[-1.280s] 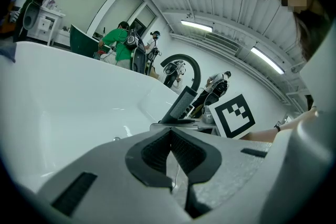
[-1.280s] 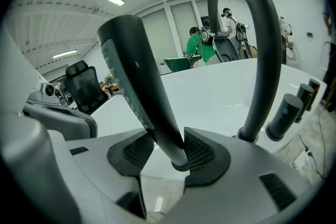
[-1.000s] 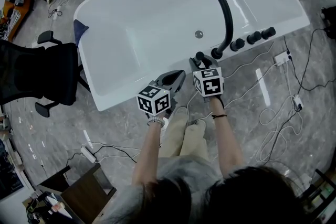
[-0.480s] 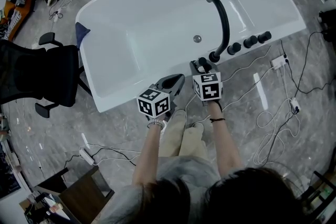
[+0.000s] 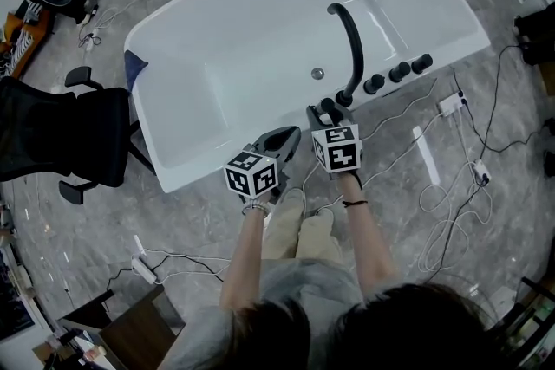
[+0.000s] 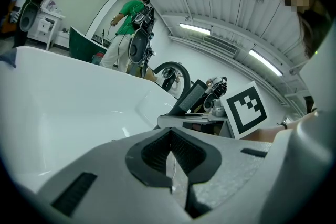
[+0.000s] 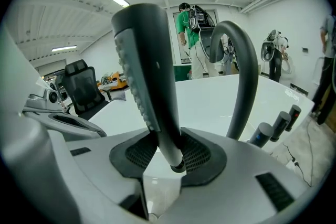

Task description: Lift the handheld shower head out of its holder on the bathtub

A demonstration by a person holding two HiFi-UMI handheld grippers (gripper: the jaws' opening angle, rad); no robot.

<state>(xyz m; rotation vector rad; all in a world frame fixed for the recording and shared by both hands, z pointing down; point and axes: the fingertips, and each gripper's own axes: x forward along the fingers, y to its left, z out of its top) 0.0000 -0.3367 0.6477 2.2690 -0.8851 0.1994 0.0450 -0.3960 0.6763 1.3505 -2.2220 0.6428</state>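
Observation:
The dark grey handheld shower head (image 7: 147,71) stands upright between the pads of my right gripper (image 7: 169,153), which is shut on its handle just above the lower end. In the head view the same shower head (image 5: 327,107) shows at the near rim of the white bathtub (image 5: 173,173), beside the foot of the black arched spout (image 5: 351,43), with my right gripper (image 5: 324,115) around it. My left gripper (image 5: 282,139) hovers to the left over the tub's near rim, and in its own view this left gripper (image 6: 170,152) is shut on nothing.
Three black knobs (image 5: 398,72) line the tub rim right of the spout. A black office chair (image 5: 61,134) stands at the left. Cables (image 5: 451,186) and a power strip (image 5: 452,104) lie on the marble floor at the right. A person in green (image 7: 186,29) stands beyond the tub.
Both grippers have risen a little over the tub's near rim. The right one carries the shower head up with it, and its grip looks the same.

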